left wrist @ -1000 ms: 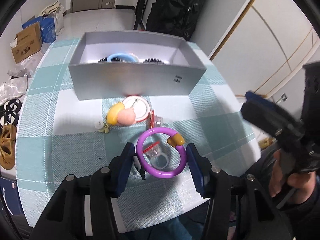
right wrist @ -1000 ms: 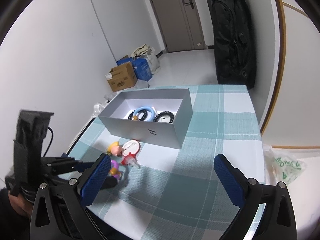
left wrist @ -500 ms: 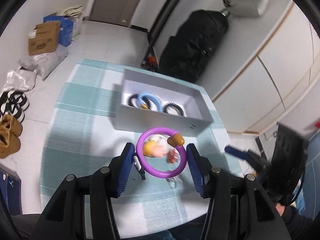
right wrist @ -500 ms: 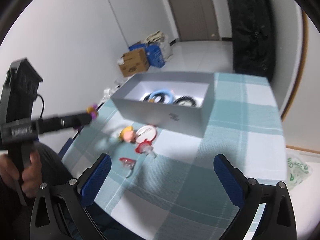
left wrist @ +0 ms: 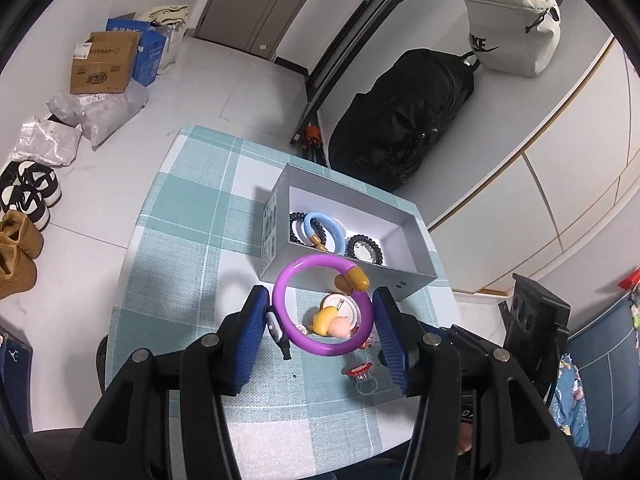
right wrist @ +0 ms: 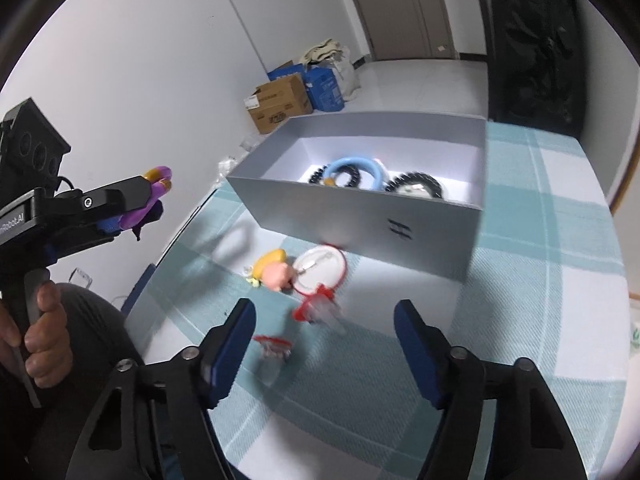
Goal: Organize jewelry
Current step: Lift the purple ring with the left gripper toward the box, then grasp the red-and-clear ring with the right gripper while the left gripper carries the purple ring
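My left gripper [left wrist: 320, 300] is shut on a purple bangle [left wrist: 279, 300] with an amber bead, held in the air just short of the grey box [left wrist: 400, 282]. From the right wrist view the same bangle [right wrist: 158, 178] sticks out of the left gripper's fingers [right wrist: 132, 196], left of the box [right wrist: 360, 216]. Inside the box lie a blue bangle [right wrist: 356, 162] and black bead bracelets [right wrist: 416, 182]. My right gripper [right wrist: 324, 312] hangs low over the table with its jaws closing. A blurred red-and-clear piece [right wrist: 316, 308] lies between them, and the pads are not touching it.
A yellow-and-pink charm [right wrist: 274, 268], a white red-rimmed disc [right wrist: 320, 266] and another red piece [right wrist: 272, 344] lie on the checked cloth in front of the box. A hand [right wrist: 44, 340] grips the left tool. Shoes, cardboard boxes and a black backpack [left wrist: 400, 120] stand around the table.
The left gripper lifted the purple bangle off the cloth and carried it toward the box. The right gripper dropped closer to the small items and its jaws narrowed.
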Tool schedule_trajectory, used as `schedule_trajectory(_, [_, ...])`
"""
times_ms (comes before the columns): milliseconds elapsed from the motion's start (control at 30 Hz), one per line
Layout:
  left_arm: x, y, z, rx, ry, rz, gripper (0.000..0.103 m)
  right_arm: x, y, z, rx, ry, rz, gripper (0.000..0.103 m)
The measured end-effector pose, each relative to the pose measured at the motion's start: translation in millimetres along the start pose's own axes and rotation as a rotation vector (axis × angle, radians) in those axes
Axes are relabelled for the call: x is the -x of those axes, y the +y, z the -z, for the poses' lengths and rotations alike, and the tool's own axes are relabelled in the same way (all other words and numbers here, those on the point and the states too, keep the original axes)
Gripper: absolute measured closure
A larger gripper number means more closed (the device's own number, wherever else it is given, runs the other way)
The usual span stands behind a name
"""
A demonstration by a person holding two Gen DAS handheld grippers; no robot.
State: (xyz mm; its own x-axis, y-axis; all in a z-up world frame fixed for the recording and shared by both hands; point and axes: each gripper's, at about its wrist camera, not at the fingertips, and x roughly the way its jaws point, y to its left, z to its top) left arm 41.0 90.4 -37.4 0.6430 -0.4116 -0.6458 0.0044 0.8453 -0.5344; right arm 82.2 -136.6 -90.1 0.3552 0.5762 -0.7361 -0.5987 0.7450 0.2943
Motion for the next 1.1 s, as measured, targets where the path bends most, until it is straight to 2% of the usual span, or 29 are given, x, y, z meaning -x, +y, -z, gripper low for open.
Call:
schedule_trajectory(33, [0.0, 0.1, -0.5, -0.002, 0.000, 0.000, 0.055, -1.7, 2.3, -0.6, 0.010, 0.001, 0.011, 0.034])
schedule_trajectory(100, [0.8, 1.4, -0.7, -0.001, -0.001, 0.001, 0.055, -8.9, 6.4, -2.8, 0.029, 0.019, 0.025, 0.048])
schedule_trajectory(200, [0.4, 1.3, -1.3, 0.001, 0.002, 0.004, 0.055, -18.8, 8.9, -3.4, 0.045, 0.053, 0.055, 0.059])
schedule_trajectory(367, [-0.5, -4.2, -2.7, -0.028, -0.003, -0.014, 0.055, -19.9, 7.1, -1.4, 0.041, 0.062, 0.019, 0.076])
schedule_trajectory(633, [-1.6, -10.8, 1.4, -0.070, 0.000, -0.028, 0.055, -18.0, 5.9, -2.0, 0.036, 0.069, 0.014, 0.083])
schedule_trajectory(700, [-2.3, -10.8, 2.1, -0.075, -0.001, -0.038, 0.055, -15.6, 5.2, -2.2, 0.035, 0.065, 0.007, 0.092])
schedule_trajectory(1100, [-3.3, -14.9, 4.5, -0.082, -0.007, -0.065, 0.055, -9.9, -3.6, -3.6, -0.015, 0.055, -0.003, 0.094])
